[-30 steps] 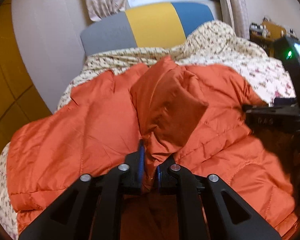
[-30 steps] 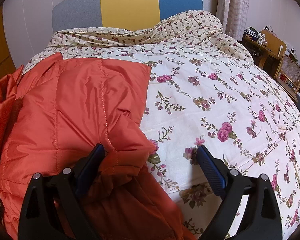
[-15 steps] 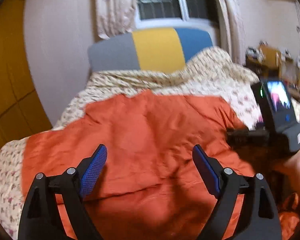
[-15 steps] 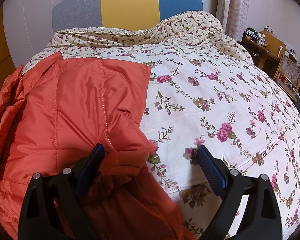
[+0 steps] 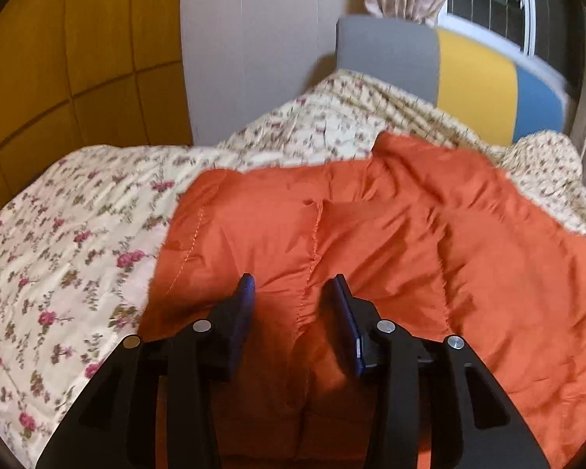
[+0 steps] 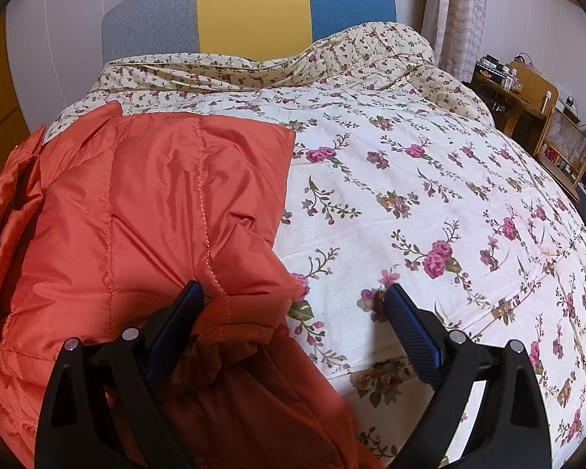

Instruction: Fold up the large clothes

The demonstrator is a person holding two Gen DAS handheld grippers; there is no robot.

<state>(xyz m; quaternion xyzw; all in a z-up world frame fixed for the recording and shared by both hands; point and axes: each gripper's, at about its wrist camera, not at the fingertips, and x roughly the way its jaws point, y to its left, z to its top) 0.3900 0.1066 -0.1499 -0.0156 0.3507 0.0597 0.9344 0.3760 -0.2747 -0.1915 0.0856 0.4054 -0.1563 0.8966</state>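
- My left gripper (image 5: 291,293) hangs over the orange quilted jacket (image 5: 371,242) with its jaws closing; a stitched seam lies between the blue pads, which I don't see pressing on the cloth.
- My right gripper (image 6: 293,305) is spread wide, one finger against a folded corner of the jacket (image 6: 144,215), the other over the floral bedspread (image 6: 429,203); it clasps nothing.
- Only the left wrist view gives me the yellow panelled wall (image 5: 66,54) and the barred window (image 5: 488,4).
- Only the right wrist view gives me the wooden desk (image 6: 523,90) and chair (image 6: 566,152) beside the bed.
- The jacket lies spread flat on the bedspread, on its left part.
- A grey, yellow and blue headboard (image 6: 250,11) stands behind, with curtains (image 6: 459,11) alongside.
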